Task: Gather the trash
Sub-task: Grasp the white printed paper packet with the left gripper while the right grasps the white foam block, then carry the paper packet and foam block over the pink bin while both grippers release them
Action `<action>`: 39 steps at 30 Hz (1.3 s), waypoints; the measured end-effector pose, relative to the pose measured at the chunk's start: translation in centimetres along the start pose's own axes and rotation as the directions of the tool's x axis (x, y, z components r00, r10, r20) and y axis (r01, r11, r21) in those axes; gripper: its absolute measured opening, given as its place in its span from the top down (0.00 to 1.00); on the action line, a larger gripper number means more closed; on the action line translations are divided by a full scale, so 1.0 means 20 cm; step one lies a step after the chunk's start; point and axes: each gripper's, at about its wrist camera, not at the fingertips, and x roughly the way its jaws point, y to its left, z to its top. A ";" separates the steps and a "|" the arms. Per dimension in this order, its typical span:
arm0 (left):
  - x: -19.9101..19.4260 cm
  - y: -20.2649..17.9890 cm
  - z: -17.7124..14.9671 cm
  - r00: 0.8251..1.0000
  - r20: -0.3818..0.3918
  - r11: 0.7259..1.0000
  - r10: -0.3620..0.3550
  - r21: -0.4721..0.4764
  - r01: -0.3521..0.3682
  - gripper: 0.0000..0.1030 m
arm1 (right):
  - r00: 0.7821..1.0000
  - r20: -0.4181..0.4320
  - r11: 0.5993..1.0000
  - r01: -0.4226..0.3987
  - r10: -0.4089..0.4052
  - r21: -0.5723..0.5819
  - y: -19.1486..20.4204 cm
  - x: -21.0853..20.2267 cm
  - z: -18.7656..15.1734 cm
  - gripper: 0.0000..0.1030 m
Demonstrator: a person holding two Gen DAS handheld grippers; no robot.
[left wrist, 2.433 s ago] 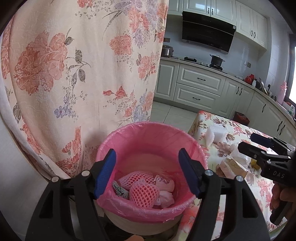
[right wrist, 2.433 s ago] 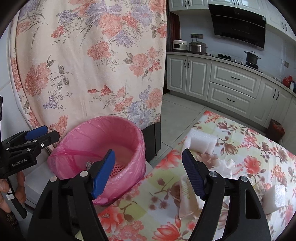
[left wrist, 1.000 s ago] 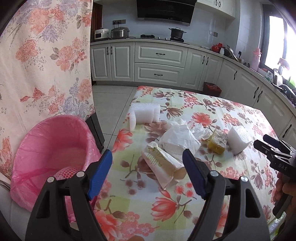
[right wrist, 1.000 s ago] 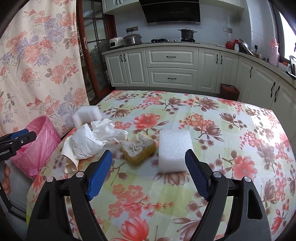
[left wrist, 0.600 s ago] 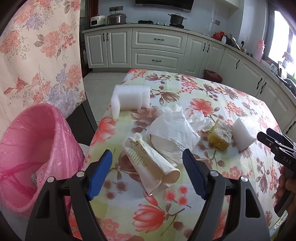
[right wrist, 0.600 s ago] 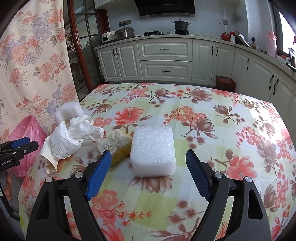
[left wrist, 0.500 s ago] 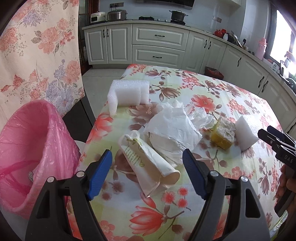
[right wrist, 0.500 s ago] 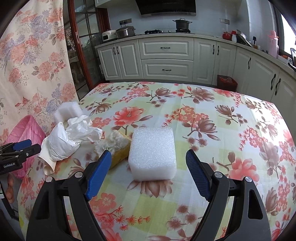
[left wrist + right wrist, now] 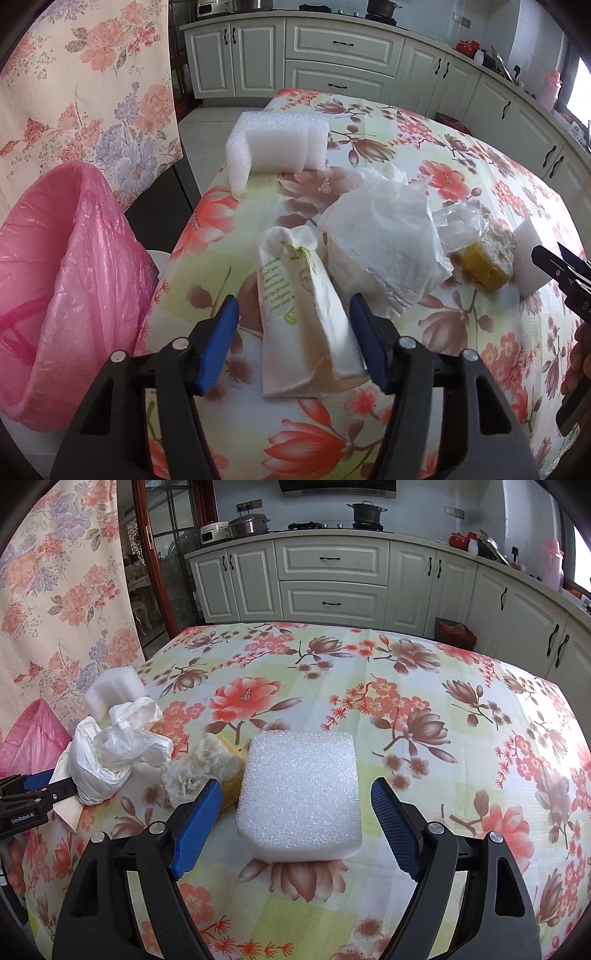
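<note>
A white paper bag with green print point(image 9: 291, 266) lies on the floral tablecloth between the fingers of my left gripper point(image 9: 293, 301). Its jaws are closing; the left pad still stands clear of the bag. My right gripper point(image 9: 296, 786) is open around a white foam block point(image 9: 299, 786) without touching it. Between them lie a crumpled white plastic bag point(image 9: 388, 229) and a yellow sponge chunk point(image 9: 484, 258). An L-shaped foam piece point(image 9: 280, 144) sits at the far left corner. The pink-lined bin point(image 9: 66, 258) stands left of the table.
The table point(image 9: 406, 701) carries a flowered cloth, and its left edge drops off beside the bin. A floral curtain point(image 9: 92, 74) hangs behind the bin. White kitchen cabinets point(image 9: 332, 587) line the far wall. The right gripper's tip point(image 9: 561, 269) shows at the left view's right edge.
Both grippers came lower and nearer the table. The left one now straddles the paper bag with narrower jaws; the right one now straddles the foam block.
</note>
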 end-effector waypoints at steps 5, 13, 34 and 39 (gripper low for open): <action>0.01 0.03 -0.01 1.000 -0.011 1.000 0.000 -0.003 0.000 0.59 | 1.000 -0.026 1.000 -0.001 0.001 -0.006 0.01 0.03 0.00 0.26; -0.03 0.05 -0.02 1.000 0.008 1.000 0.003 0.004 -0.003 0.61 | 0.999 -0.054 1.000 0.003 -0.003 -0.009 0.02 0.05 -0.02 0.42; -0.31 0.13 -0.01 0.986 0.161 0.999 -0.045 -0.001 0.046 0.61 | 0.998 0.056 1.000 0.007 -0.009 0.028 0.11 -0.25 -0.06 0.42; -0.39 0.17 -0.02 0.980 0.193 0.999 -0.050 -0.010 0.053 0.61 | 0.997 0.082 1.000 0.003 -0.004 0.014 0.17 -0.32 -0.05 0.42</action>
